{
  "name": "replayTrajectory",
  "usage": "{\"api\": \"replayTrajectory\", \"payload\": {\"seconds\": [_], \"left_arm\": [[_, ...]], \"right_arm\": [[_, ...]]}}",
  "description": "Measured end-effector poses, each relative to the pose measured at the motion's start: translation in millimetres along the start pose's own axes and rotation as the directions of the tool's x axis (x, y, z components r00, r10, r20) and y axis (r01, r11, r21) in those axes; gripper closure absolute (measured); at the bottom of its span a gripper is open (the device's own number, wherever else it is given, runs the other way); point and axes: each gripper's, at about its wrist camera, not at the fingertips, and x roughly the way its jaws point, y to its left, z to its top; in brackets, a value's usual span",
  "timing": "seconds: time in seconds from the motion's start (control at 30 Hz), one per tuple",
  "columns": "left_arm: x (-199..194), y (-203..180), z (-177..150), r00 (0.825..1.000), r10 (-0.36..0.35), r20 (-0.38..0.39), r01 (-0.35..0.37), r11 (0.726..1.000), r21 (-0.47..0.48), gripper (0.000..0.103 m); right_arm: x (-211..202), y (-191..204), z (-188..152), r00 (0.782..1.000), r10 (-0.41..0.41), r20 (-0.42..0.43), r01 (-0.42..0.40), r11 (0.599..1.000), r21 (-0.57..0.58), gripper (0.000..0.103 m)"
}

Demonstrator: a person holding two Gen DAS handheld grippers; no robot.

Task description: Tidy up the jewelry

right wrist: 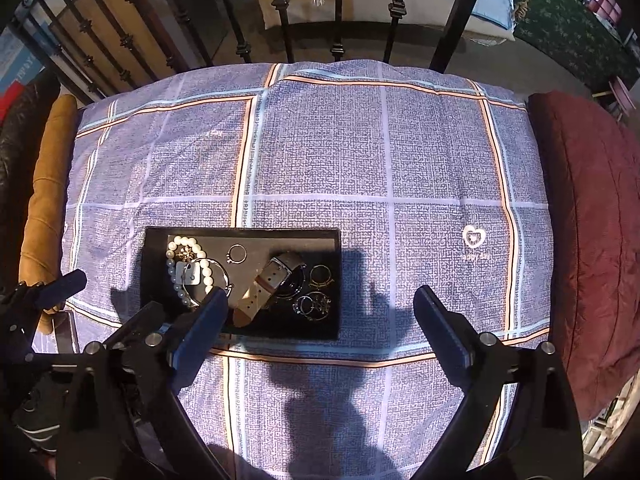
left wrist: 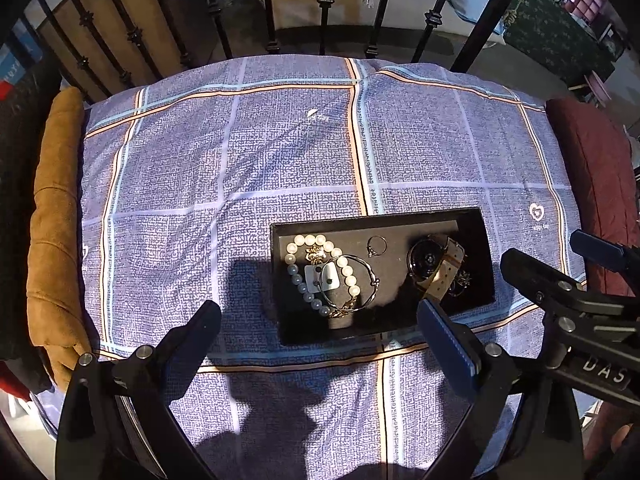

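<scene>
A black tray (left wrist: 476, 224) lies on the blue checked cloth, also in the right wrist view (right wrist: 244, 234). In it lie a pearl bead bracelet (left wrist: 298, 276), a thin metal bangle (left wrist: 366, 266), a small ring (left wrist: 377, 246), a watch with a beige strap (left wrist: 430, 260) and several hoop earrings (right wrist: 316, 292). My left gripper (left wrist: 320, 320) is open and empty, just in front of the tray's near edge. My right gripper (right wrist: 320, 312) is open and empty, above the tray's near right corner. Each gripper shows in the other's view.
The cloth (left wrist: 240, 152) covers a small table. A mustard cushion (left wrist: 52, 220) lies at the left edge, a dark red one (right wrist: 588, 220) at the right. A black iron railing (left wrist: 276, 8) stands behind the table.
</scene>
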Motion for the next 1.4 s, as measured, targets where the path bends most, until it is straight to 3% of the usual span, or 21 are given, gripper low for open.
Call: {"api": "replayTrajectory", "payload": {"seconds": [0.37,0.43,0.5,0.57,0.7,0.9,1.4], "left_arm": [[-2.2,-2.1,-3.1,1.0,-0.016,0.017,0.016,1.0,0.02,0.007],[-2.7,-6.9,-2.4,1.0,0.02,0.024,-0.021,0.999,0.045,0.007],[-5.9,-13.8,-2.5,0.992,0.116,0.052,-0.12,0.99,0.077,0.007],[-7.5,-18.3,-1.9,0.987,0.146,0.072,-0.153,0.983,0.098,0.007],[-5.5,-16.8,1.3,0.994,0.092,0.056,-0.096,0.992,0.084,0.007],[-0.6,-10.7,2.0,0.997,0.065,0.04,-0.067,0.996,0.052,0.007],[10.4,-8.2,2.3,0.998,0.059,-0.01,-0.059,0.998,0.029,0.007]], "right_arm": [[-2.9,4.7,-2.4,1.0,-0.005,0.002,0.005,1.0,-0.01,0.01],[-3.3,3.6,-1.9,1.0,-0.002,0.002,0.002,1.0,-0.004,0.01],[-3.3,3.7,-1.5,1.0,0.001,0.002,-0.001,1.0,-0.003,0.01],[-3.3,4.0,-1.3,1.0,-0.001,0.003,0.001,1.0,-0.003,0.01],[-3.4,3.9,0.3,1.0,0.0,0.003,0.0,1.0,-0.004,0.01],[-2.9,3.4,2.8,1.0,0.004,0.001,-0.004,1.0,-0.004,0.01],[-0.1,11.1,5.2,1.0,0.013,-0.006,-0.014,0.999,-0.031,0.01]]}}
